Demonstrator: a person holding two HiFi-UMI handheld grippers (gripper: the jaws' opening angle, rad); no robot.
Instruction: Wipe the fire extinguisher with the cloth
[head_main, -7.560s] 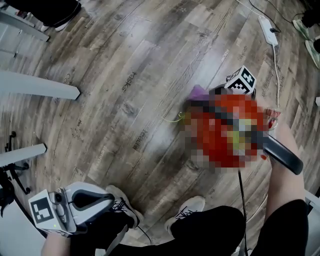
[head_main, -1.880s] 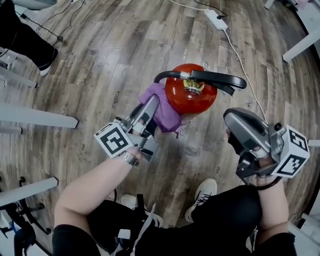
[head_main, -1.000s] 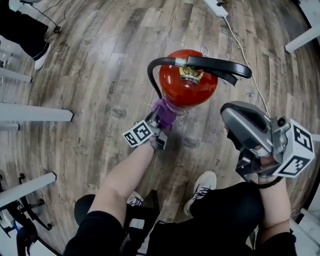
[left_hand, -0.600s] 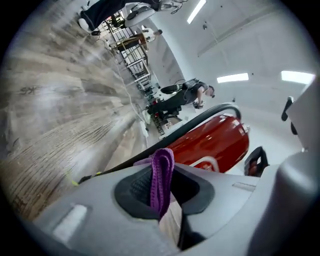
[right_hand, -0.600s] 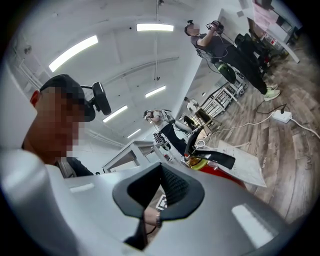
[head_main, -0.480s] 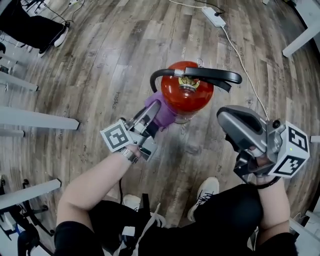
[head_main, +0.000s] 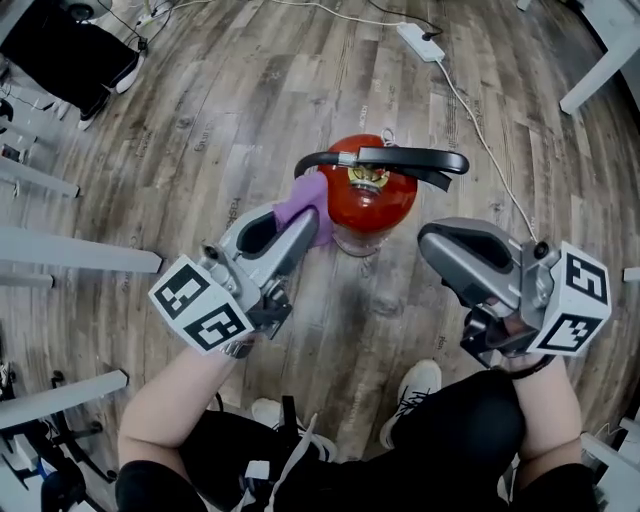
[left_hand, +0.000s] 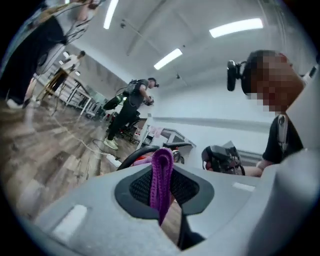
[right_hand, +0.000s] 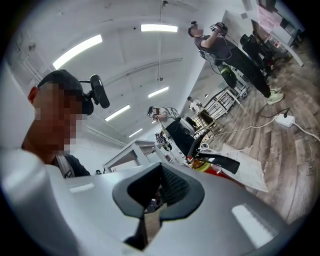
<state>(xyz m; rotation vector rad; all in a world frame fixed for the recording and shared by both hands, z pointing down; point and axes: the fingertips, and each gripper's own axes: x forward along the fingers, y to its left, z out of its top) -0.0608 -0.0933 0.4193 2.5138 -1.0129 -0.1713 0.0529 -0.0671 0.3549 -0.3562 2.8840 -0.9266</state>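
Observation:
A red fire extinguisher (head_main: 368, 195) with a black handle (head_main: 405, 158) and a curved black hose stands upright on the wood floor. My left gripper (head_main: 300, 225) is shut on a purple cloth (head_main: 305, 201), which lies against the extinguisher's upper left side. The cloth (left_hand: 161, 175) shows as a folded strip pinched between the pads in the left gripper view, with the extinguisher's hose (left_hand: 137, 154) just beyond. To the right of the extinguisher my right gripper (head_main: 432, 248) is shut and empty. In the right gripper view the extinguisher (right_hand: 215, 165) appears ahead of the jaws.
A white power strip (head_main: 415, 41) and its cable (head_main: 480, 130) run across the floor behind the extinguisher. White table legs (head_main: 75, 250) stand at the left and one at the far right (head_main: 600, 60). Other people stand in the room. My shoe (head_main: 405, 390) is below the extinguisher.
My left gripper has risen with the cloth along the extinguisher's left side, from near its base to its shoulder, and has rolled. The right gripper has stayed put.

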